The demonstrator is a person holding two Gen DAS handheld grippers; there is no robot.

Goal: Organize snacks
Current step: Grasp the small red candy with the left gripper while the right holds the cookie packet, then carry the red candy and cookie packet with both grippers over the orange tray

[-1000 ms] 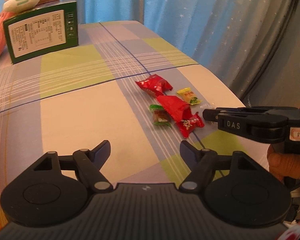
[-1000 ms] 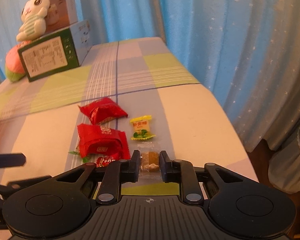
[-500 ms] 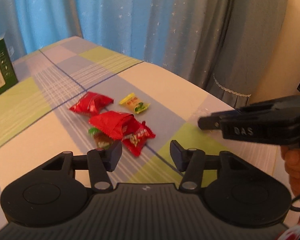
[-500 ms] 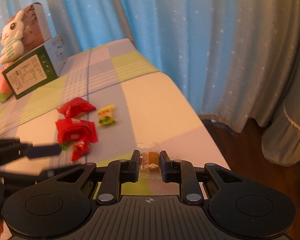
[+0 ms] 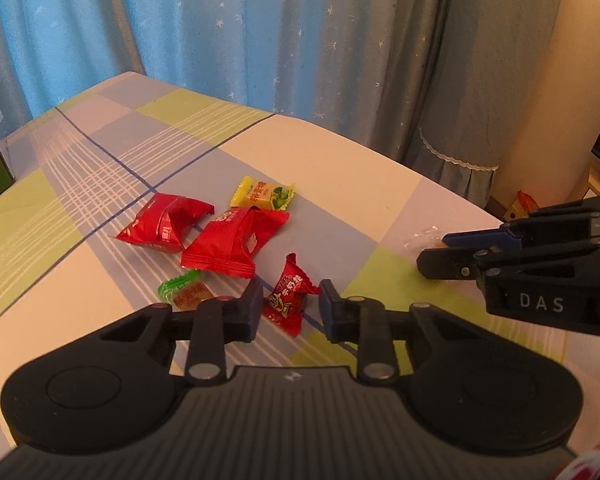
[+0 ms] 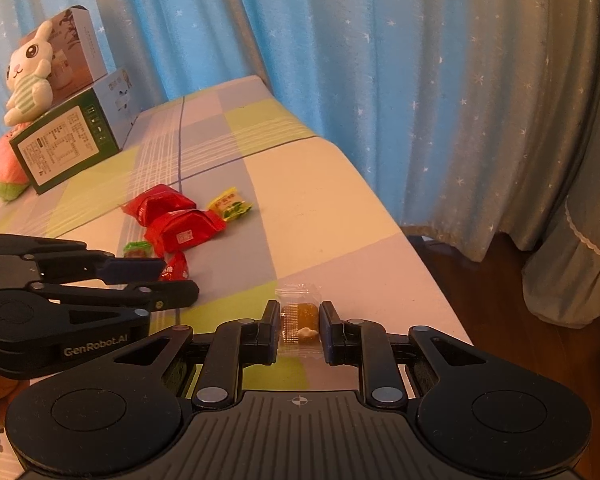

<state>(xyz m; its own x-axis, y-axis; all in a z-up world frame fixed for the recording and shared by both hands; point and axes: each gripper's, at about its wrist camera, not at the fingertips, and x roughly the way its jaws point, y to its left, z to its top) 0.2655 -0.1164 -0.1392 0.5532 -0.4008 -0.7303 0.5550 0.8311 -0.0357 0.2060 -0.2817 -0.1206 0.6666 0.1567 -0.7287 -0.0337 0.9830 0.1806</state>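
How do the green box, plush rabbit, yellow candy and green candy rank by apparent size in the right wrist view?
1. green box
2. plush rabbit
3. yellow candy
4. green candy, half hidden by the left gripper, so unsure against the yellow one.

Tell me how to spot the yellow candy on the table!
Find the checked tablecloth and its pile of snacks. At the pile's far edge, toward the curtain, lies the yellow candy, beside a big red packet. It is the only yellow wrapper.

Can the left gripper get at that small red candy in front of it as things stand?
Probably yes. The small red candy already lies between the left gripper's closing jaws, apart from the other snacks, and the right gripper, shut on a clear-wrapped candy, stays off to the side.
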